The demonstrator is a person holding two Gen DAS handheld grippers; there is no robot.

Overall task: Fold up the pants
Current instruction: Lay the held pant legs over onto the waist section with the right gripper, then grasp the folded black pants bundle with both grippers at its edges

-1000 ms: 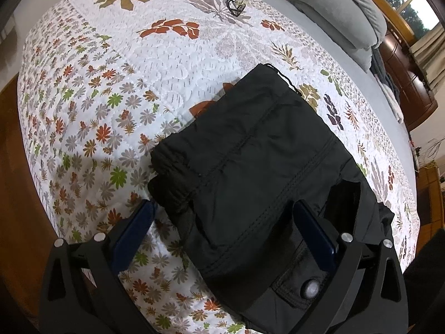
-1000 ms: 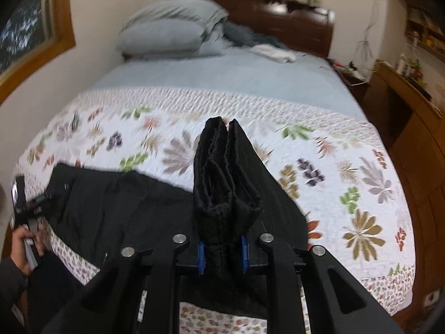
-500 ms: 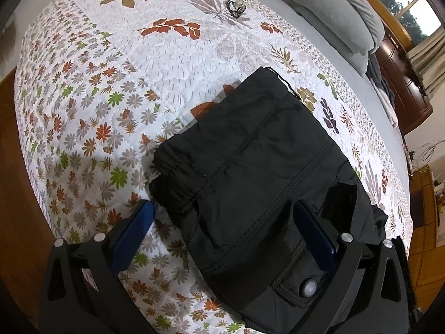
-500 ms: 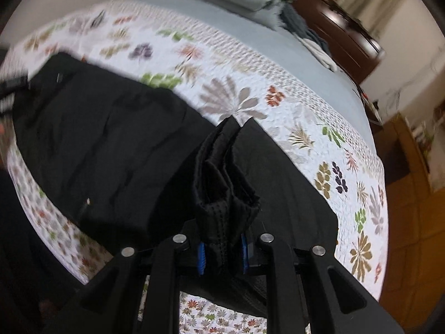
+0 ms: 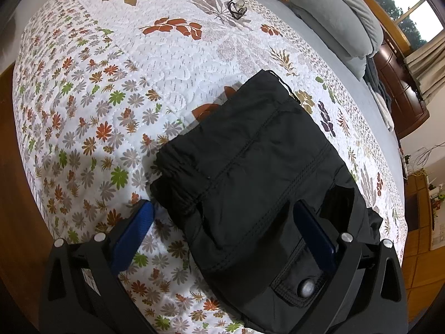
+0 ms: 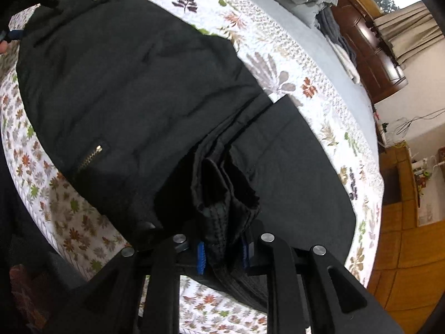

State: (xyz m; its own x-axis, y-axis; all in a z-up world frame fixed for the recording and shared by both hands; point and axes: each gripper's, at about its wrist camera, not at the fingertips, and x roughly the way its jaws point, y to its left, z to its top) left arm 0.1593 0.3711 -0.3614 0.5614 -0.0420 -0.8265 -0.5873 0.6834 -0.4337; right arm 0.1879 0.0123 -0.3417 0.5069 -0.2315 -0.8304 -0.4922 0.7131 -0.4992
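Note:
Black pants (image 5: 250, 167) lie on a floral quilt (image 5: 111, 83) on the bed, partly folded, with a pocket button near the front edge. My left gripper (image 5: 222, 231) is open just above them, its blue pads (image 5: 133, 233) spread wide either side of the folded cloth, holding nothing. In the right wrist view the pants (image 6: 125, 83) spread flat to the left with a zipper pocket. My right gripper (image 6: 221, 253) is shut on a bunched edge of the pants, held over the flat part.
Grey pillows (image 5: 333, 19) lie at the head of the bed. A pair of glasses (image 5: 236, 8) rests on the quilt beyond the pants. A wooden headboard (image 6: 361, 50) and wooden floor (image 6: 403, 250) lie to the right.
My right gripper has swung over and down toward the flat pants, carrying the bunched edge with it. The left gripper has stayed open in place over the folded end.

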